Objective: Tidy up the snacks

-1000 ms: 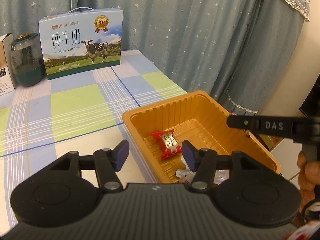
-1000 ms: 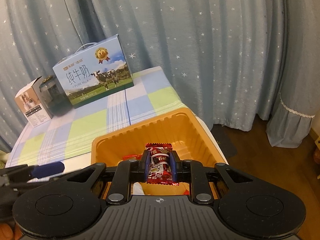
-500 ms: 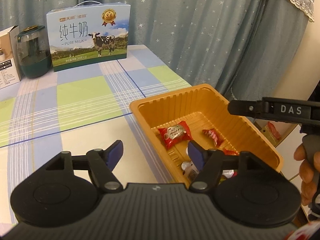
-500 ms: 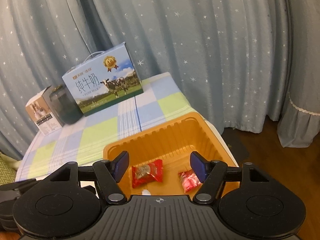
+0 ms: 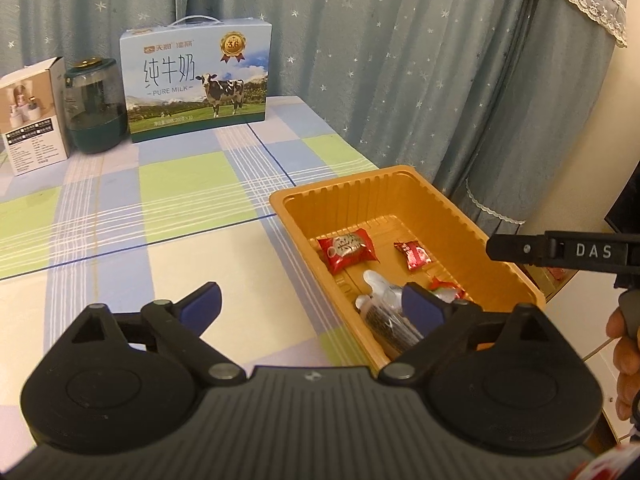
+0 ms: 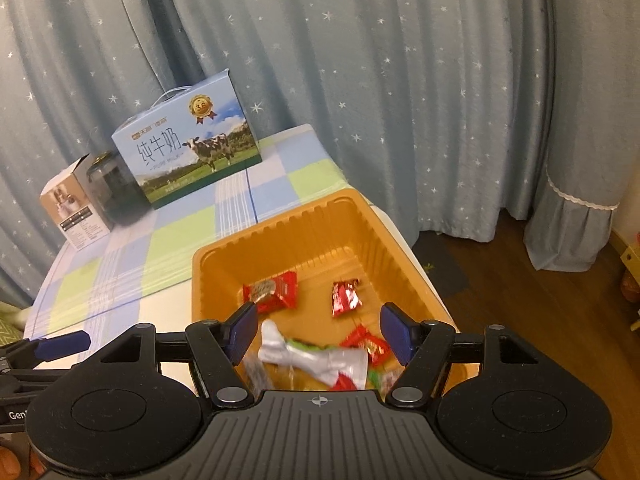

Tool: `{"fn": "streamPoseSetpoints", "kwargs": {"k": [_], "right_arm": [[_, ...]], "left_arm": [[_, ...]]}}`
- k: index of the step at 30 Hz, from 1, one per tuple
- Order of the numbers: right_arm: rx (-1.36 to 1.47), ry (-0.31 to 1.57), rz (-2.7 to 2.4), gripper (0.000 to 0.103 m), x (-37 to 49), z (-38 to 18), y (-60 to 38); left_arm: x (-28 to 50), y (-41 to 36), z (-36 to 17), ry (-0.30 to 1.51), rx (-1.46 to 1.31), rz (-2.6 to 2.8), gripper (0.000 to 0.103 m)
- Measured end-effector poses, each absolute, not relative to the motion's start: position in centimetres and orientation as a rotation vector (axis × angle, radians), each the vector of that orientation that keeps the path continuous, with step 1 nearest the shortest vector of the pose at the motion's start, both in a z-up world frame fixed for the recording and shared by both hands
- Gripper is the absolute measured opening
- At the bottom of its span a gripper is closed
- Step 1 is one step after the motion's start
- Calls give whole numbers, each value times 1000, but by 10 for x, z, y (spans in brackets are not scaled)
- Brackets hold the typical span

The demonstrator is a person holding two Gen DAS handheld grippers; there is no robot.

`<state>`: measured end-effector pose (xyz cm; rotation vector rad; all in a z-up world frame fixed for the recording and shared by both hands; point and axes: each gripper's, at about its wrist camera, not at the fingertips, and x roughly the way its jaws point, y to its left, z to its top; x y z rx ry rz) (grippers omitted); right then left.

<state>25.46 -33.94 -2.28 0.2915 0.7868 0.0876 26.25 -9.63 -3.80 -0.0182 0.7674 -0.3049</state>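
Observation:
An orange plastic tray (image 5: 472, 232) (image 6: 224, 256) sits at the right edge of the checked table. Inside lie a red candy packet (image 5: 347, 249) (image 6: 276, 290), a smaller red candy (image 5: 412, 254) (image 6: 345, 298), a silver-ended wrapped snack (image 5: 384, 312) (image 6: 312, 358) and more red wrappers (image 6: 366, 344). My left gripper (image 5: 310, 306) is open and empty, low over the table at the tray's near left corner. My right gripper (image 6: 318, 332) is open and empty above the tray's near end; its finger shows in the left wrist view (image 5: 560, 250).
A blue milk carton box (image 5: 196, 84) (image 6: 188, 156), a dark green jar (image 5: 94, 114) and a small white box (image 5: 32, 116) stand at the table's back. Starred curtains hang behind and right. The wooden floor (image 6: 560, 300) lies past the table's right edge.
My right gripper opened and dropped the red candy into the tray, then drew back and up. My left gripper also pulled back, showing more of the tray.

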Motion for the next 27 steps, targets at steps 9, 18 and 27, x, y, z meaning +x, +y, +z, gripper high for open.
{"fn": "streamPoseSetpoints", "kwargs": {"k": [9, 18, 27], "right_arm": [[255, 781, 84, 68, 210, 2, -329], [225, 776, 75, 68, 168, 18, -318], [227, 752, 72, 68, 128, 30, -305]], "left_arm": [[216, -88, -16, 740, -53, -271, 103], [172, -74, -4, 731, -77, -237, 103], [132, -54, 7, 735, -96, -189, 103]]}}
